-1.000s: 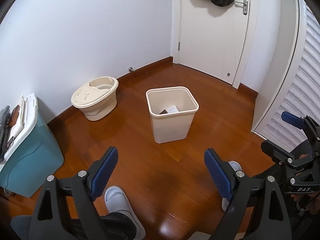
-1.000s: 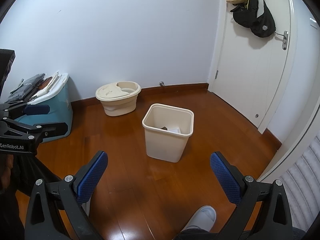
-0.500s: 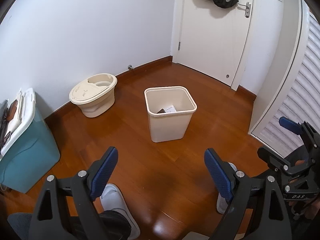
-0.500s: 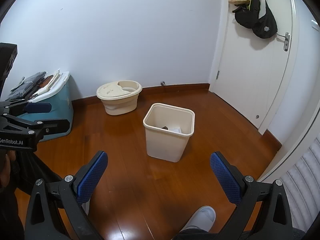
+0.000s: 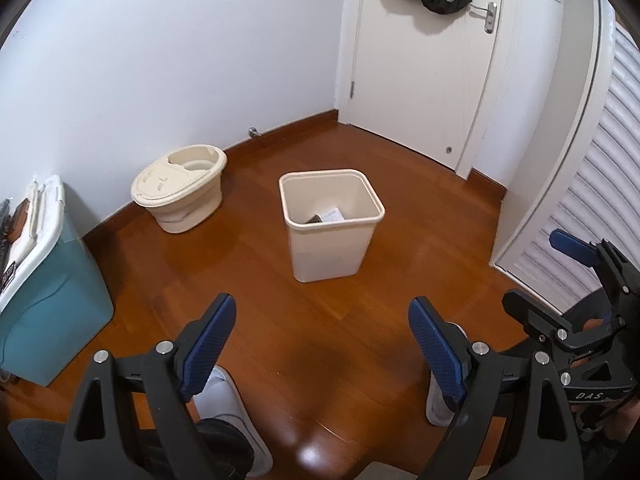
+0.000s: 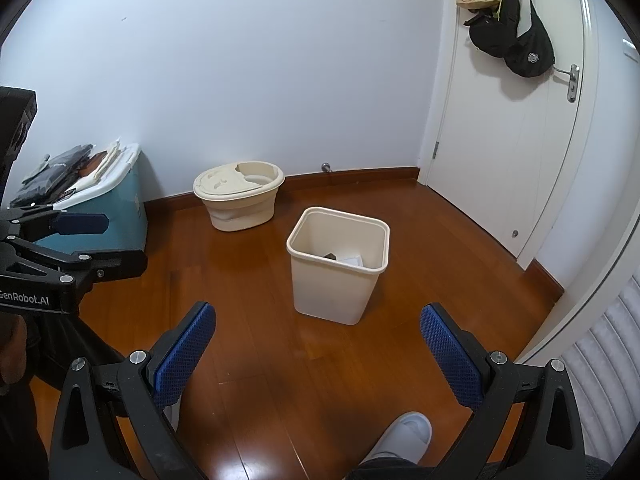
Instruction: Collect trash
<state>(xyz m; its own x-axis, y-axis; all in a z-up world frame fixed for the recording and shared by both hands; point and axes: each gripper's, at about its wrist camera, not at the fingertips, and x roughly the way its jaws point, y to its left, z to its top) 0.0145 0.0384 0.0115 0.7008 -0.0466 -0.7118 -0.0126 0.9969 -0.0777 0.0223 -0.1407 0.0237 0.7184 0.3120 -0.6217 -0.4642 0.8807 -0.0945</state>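
A cream square waste bin (image 5: 332, 240) stands on the wooden floor ahead; it also shows in the right wrist view (image 6: 336, 280). A white paper scrap (image 5: 333, 214) and a dark item (image 5: 315, 219) lie in its bottom. My left gripper (image 5: 322, 350) is open and empty, held above the floor short of the bin. My right gripper (image 6: 318, 354) is open and empty, also short of the bin. The right gripper shows at the right edge of the left wrist view (image 5: 576, 320), and the left gripper at the left edge of the right wrist view (image 6: 60, 256).
A cream round mop bucket (image 5: 180, 188) stands by the wall, a teal storage box (image 5: 40, 300) with folded items on its lid to the left. A white door (image 5: 424, 72) with hanging bags is beyond, a louvred door (image 5: 600, 208) at right. White slippers (image 5: 224, 404) are below.
Both grippers have risen and drawn back slightly, so the bin and bucket look a little farther. Both stay open and empty.
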